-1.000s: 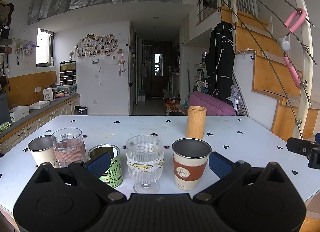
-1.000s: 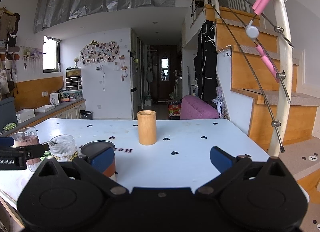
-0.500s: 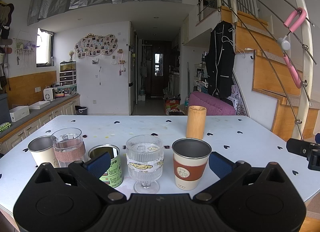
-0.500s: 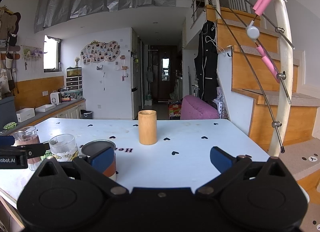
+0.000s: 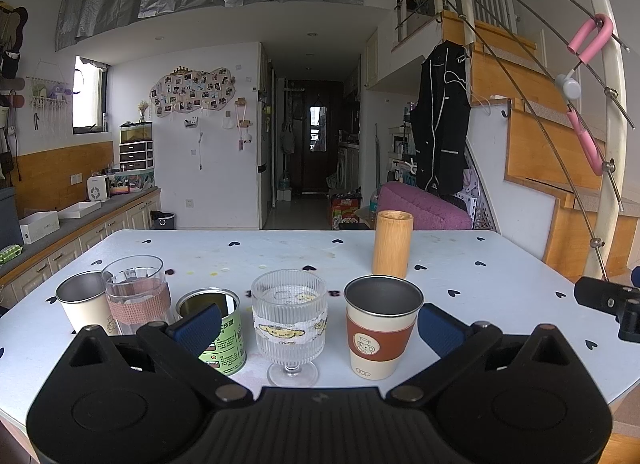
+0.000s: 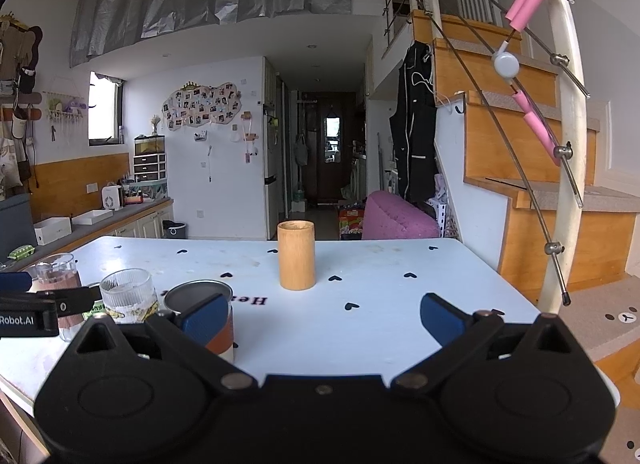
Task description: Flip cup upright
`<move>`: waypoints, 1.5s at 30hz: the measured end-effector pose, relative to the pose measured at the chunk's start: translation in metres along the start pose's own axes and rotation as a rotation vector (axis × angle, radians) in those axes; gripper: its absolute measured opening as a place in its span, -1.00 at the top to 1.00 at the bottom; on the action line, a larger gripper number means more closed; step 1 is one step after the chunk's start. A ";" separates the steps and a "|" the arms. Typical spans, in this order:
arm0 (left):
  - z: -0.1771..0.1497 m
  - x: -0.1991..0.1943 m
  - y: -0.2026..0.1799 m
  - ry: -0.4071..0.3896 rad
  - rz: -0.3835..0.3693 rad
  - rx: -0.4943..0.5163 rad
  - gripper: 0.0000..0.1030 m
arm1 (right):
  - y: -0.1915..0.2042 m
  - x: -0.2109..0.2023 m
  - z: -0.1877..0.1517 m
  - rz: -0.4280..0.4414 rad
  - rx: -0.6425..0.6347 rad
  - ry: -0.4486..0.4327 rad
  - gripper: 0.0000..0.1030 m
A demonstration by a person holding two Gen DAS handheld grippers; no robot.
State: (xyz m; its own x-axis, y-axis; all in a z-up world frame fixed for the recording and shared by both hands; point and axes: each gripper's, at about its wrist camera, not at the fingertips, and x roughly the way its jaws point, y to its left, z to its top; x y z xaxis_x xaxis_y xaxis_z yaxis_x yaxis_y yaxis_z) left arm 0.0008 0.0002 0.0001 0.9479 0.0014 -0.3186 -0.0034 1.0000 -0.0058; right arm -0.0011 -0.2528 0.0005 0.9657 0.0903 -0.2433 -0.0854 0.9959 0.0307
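A tall bamboo cup point(image 5: 392, 244) stands on end in the middle of the white table point(image 5: 500, 280); from here I cannot tell whether its top is open or closed. It also shows in the right wrist view, where the bamboo cup point(image 6: 296, 256) is straight ahead. My left gripper point(image 5: 318, 326) is open at the table's near edge, behind a row of cups. To its right, my right gripper point(image 6: 322, 314) is open over the table with nothing between its fingers.
A row stands along the near edge: a steel cup with a brown sleeve point(image 5: 380, 328), a ribbed goblet point(image 5: 290, 320), a green tin point(image 5: 216, 328), a glass with a pink band point(image 5: 134, 296) and a white steel cup point(image 5: 80, 304). A staircase railing point(image 6: 568, 144) rises to the right.
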 end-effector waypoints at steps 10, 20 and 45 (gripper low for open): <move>0.000 0.000 0.000 0.002 0.001 -0.001 -1.00 | 0.000 0.000 -0.001 0.003 0.001 -0.004 -1.00; -0.011 0.009 0.006 0.002 -0.001 0.002 -1.00 | 0.000 0.000 -0.001 0.003 0.000 -0.004 -1.00; -0.036 0.035 0.058 0.057 0.056 -0.069 -1.00 | 0.011 0.248 0.088 0.123 -0.082 0.175 -1.00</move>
State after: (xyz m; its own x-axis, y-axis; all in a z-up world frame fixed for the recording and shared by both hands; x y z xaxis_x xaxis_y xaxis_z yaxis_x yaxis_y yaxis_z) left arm 0.0223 0.0585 -0.0457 0.9258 0.0547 -0.3739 -0.0794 0.9955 -0.0510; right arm 0.2594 -0.2198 0.0260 0.8900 0.2043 -0.4077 -0.2267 0.9740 -0.0066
